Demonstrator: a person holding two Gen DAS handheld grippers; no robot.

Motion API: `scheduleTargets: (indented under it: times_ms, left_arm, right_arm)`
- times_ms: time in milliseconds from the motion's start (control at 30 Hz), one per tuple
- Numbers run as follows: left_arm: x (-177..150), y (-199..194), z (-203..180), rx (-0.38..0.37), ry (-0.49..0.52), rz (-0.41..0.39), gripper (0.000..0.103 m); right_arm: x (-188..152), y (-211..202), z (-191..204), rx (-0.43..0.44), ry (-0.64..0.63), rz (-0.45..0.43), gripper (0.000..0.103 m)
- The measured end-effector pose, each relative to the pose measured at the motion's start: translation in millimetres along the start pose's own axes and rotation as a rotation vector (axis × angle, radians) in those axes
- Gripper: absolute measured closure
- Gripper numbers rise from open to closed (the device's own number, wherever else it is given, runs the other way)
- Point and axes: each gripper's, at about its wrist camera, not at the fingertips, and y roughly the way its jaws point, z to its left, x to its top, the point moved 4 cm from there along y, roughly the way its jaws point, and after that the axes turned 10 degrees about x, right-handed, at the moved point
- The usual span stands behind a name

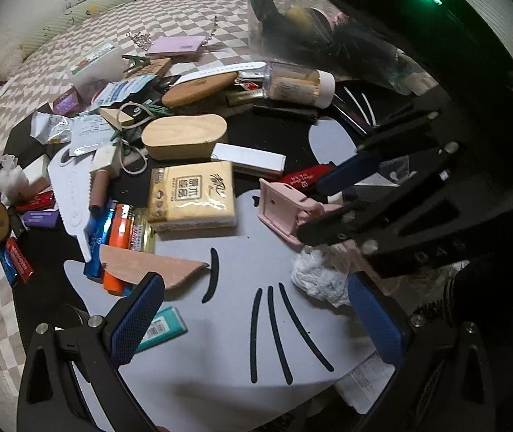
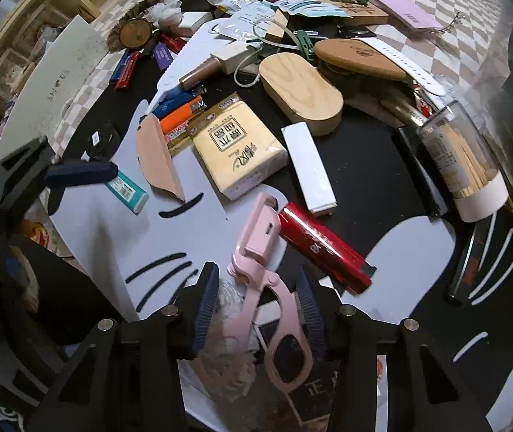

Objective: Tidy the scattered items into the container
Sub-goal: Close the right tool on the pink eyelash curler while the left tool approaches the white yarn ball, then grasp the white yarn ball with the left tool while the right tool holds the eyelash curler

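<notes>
Care was called for as the right gripper [image 2: 256, 306], its jaws narrowed around the pink curler [image 2: 256, 252] on the mat [image 2: 112, 223] but seemingly not yet pressing it, was best squared to the handles, while the left gripper [image 1: 256, 324] was held wide open and empty.

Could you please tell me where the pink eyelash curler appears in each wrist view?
Left wrist: the pink eyelash curler lies right of centre, partly behind the right claw.
Right wrist: bottom centre, between that claw's pads.
Shared landmark: the yellow tissue pack.
</notes>
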Motion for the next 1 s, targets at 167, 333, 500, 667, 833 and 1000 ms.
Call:
scheduleTargets:
  times_ms: [167,333,500,667,833,1000]
  left_arm:
    - [-1,0,-2,-0.028,-0.007,0.005,0.000]
    - [0,0,-5,-0.052,-0.017,0.016,0.000]
    - [-2,-2,-12,-0.074,-0.007,0.012,0.000]
    - [-4,1,-23,-0.112,0.006,0.011,0.000]
    - [3,4,-37,-0.152,0.004,0.014,0.000]
    - [7,6,-59,-0.160,0.063,-0.012,0.001]
  right_arm:
    - [4,6,2,0.018,0.029,0.009,0.068]
    - [8,15,-1,-0.011,0.043,0.031,0.070]
    - [13,9,-7,0.002,0.088,0.009,0.072]
    - [14,-12,-16,0.010,0.119,-0.055,0.072]
    - [12,-28,-26,0.024,0.153,-0.099,0.072]
    - [10,-36,-31,0.037,0.181,-0.126,0.072]
